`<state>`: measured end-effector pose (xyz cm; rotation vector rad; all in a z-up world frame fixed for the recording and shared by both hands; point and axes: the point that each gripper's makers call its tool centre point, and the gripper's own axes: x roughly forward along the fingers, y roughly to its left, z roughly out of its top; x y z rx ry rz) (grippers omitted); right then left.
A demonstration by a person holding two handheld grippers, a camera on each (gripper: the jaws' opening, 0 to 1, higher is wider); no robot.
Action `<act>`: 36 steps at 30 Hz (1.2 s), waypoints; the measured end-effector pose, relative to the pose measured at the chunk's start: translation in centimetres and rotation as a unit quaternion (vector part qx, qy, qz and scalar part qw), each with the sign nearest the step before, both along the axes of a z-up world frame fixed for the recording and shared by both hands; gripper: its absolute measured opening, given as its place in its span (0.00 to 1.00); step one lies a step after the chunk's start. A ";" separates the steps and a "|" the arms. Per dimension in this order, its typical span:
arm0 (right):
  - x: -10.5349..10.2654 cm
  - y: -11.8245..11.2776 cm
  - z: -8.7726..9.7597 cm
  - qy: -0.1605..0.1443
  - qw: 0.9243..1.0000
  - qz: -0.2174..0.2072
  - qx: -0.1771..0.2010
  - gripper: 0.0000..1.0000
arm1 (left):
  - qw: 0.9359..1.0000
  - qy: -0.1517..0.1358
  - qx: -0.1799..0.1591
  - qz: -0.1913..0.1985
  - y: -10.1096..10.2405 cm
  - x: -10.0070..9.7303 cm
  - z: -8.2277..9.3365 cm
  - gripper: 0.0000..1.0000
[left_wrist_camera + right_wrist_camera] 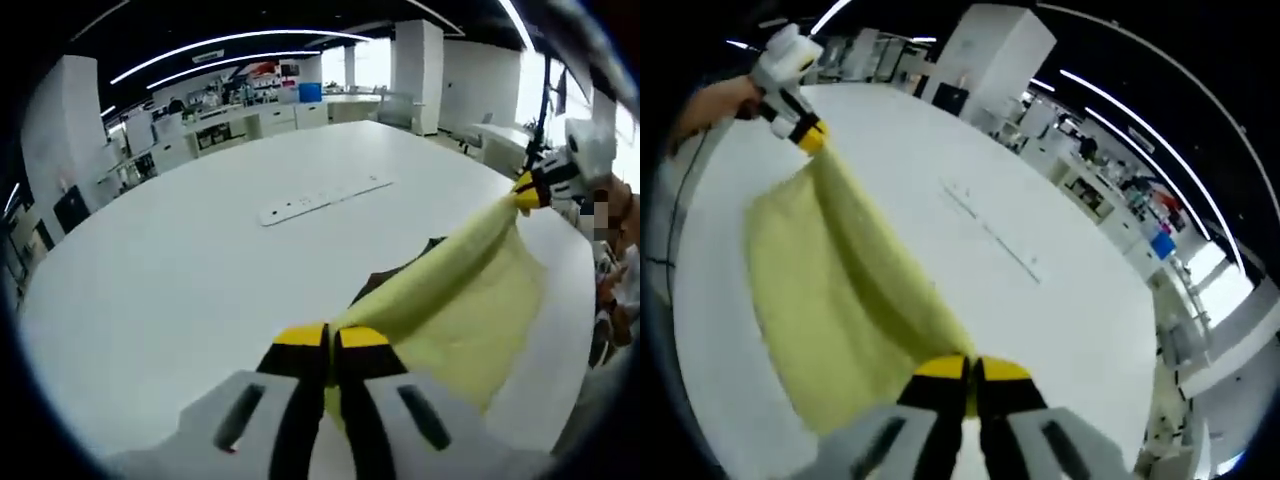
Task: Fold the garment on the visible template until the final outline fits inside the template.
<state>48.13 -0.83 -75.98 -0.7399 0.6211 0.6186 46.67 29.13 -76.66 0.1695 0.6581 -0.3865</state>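
Closest in the left gripper view, the left gripper [331, 340] has its yellow-tipped jaws pressed together on one corner of the yellow garment [470, 300]. From there the cloth runs up and to the right as a taut rolled edge, with the rest hanging slack below it, lifted off the white table [180, 260]. At the far end of that edge the right gripper [527, 192] pinches the other corner, jaws closed on the fabric, its white body angled in from the right. Under the cloth a dark patch [395, 275] lies on the tabletop; I cannot tell what it is. Further out on the table sits a long white strip [322, 198], flat and well apart from the garment. Beyond the table are white desks and pillars under ceiling light strips.

In the right gripper view the right gripper [971, 370] is clamped on its corner of the garment [830, 290], which stretches away up and to the left. At the far corner the left gripper [812, 135] grips the cloth, with a person's hand [725, 100] wrapped round its handle. The two grippers are held well apart, stretching the top edge between them above the table [1060, 300].
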 end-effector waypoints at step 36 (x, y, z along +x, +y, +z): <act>3.6 0.4 -8.7 0.062 0.998 0.025 -0.013 0.00 | 0.999 0.023 0.033 0.003 1.5 2.8 -7.4 0.11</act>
